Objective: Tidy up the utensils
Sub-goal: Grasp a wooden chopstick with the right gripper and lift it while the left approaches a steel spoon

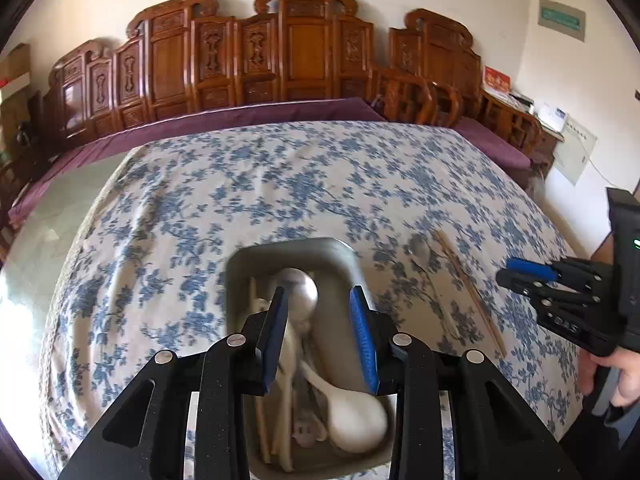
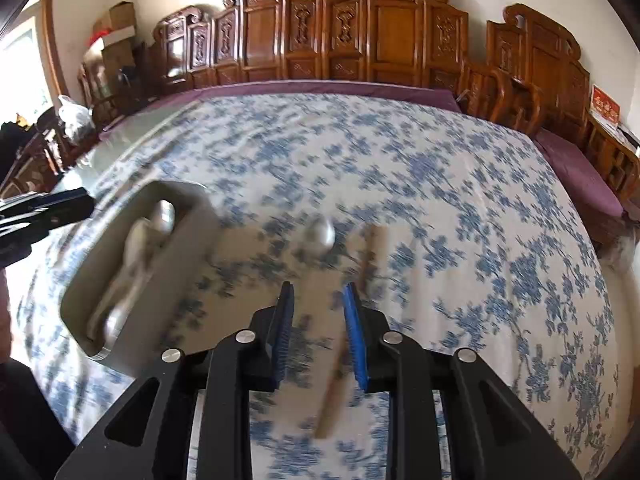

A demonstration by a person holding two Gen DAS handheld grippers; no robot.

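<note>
A grey rectangular tray (image 1: 288,246) sits on the blue-flowered tablecloth and holds a white ceramic spoon (image 1: 352,416), a metal spoon (image 1: 300,284) and pale chopsticks (image 1: 260,400). My left gripper (image 1: 319,294) hovers over the tray, open, with nothing between its pads. To the right of the tray a metal spoon (image 1: 420,248) and a pair of wooden chopsticks (image 1: 472,292) lie on the cloth. My right gripper (image 2: 318,288) is open above those chopsticks (image 2: 340,360), with the metal spoon (image 2: 320,236) just beyond. The tray (image 2: 188,240) lies to its left, blurred.
A carved wooden bench with purple cushions (image 1: 248,116) runs along the far and right table edges. The left gripper (image 2: 88,202) shows at the left of the right wrist view; the right gripper (image 1: 505,272) and a hand (image 1: 624,372) show at the right of the left wrist view.
</note>
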